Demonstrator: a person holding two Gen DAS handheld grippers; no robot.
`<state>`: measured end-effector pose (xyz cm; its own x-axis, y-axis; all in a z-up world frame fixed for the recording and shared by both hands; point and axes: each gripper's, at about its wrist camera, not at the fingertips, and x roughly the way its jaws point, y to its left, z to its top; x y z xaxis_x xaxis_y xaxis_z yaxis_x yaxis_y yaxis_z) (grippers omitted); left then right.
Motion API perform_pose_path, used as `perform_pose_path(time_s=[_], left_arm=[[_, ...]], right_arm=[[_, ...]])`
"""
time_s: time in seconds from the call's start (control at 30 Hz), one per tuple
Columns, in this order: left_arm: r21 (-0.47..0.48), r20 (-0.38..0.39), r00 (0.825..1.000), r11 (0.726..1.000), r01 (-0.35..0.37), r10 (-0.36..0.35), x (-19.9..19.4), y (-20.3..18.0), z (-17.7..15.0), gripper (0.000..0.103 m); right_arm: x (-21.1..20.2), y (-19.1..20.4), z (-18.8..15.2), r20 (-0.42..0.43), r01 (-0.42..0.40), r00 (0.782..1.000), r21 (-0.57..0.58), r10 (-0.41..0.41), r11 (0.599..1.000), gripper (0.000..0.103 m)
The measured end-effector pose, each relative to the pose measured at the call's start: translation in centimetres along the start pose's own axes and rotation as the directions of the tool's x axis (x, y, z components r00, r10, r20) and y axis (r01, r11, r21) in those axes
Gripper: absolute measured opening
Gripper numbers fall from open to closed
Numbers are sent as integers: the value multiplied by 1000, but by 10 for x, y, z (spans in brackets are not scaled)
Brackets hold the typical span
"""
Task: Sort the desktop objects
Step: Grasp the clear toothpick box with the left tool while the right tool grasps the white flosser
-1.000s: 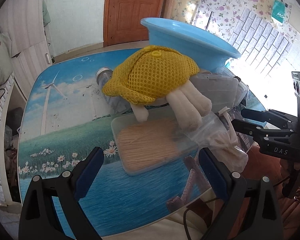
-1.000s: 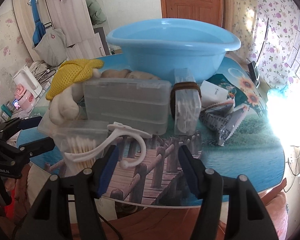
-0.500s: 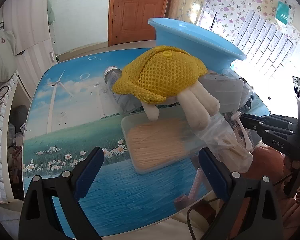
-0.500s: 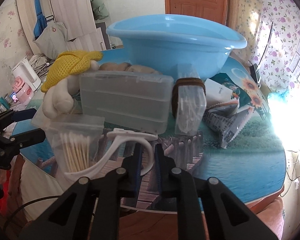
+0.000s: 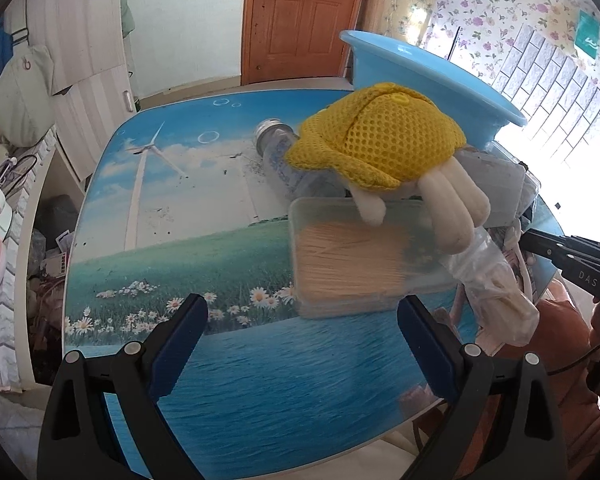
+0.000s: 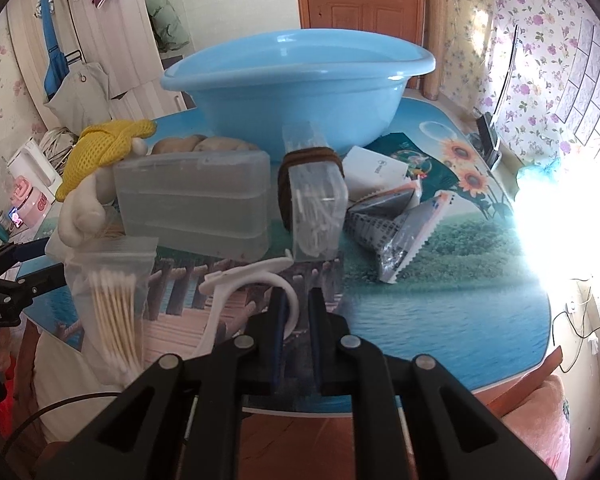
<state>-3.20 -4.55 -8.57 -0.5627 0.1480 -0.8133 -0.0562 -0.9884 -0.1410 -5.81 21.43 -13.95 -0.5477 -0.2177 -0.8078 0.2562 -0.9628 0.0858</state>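
My right gripper [image 6: 296, 314] is shut on the curved loop of a white plastic hook [image 6: 244, 276] near the table's front edge. Beside the white plastic hook lies a bag of cotton swabs [image 6: 114, 300]. Behind it stand a clear compartment box [image 6: 196, 196] and a small bag bound by a brown band [image 6: 314, 200]. My left gripper [image 5: 302, 312] hangs open over the table, just short of a clear box of toothpicks [image 5: 352, 268]. A plush toy with a yellow mesh cap [image 5: 384, 140] lies on that box. The big blue basin [image 6: 300, 92] stands behind everything.
A bottle [image 5: 280, 156] lies on its side behind the plush toy. Foil packets [image 6: 396, 232] and a white card [image 6: 374, 168] lie right of the banded bag. The picture-printed table [image 5: 160, 208] is bare on its left half. A wooden door [image 5: 296, 16] is at the back.
My right gripper went from open to shut, closing on the loop of the white hook. Both grippers have moved in slightly closer to the pile.
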Motion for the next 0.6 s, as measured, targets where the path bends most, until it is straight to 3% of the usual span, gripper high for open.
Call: perform_pose_path(time_s=[0.17,0.4,0.6], left_arm=[[-17,10,1000,1000,15,-15,-4,4,1,96],[62,9,999,997,44,-45,-1,-21,4,96],[128,17,999,991,42,-44,2,-39,8,103]], right_arm=[[0,-2,0,-1,-1,1000,-1,1,1000,12],[1,-2,0,-2,-1,1000,-1,1,1000,12],[0,-2,1,-2,-2,1000,1,2,1000,12]])
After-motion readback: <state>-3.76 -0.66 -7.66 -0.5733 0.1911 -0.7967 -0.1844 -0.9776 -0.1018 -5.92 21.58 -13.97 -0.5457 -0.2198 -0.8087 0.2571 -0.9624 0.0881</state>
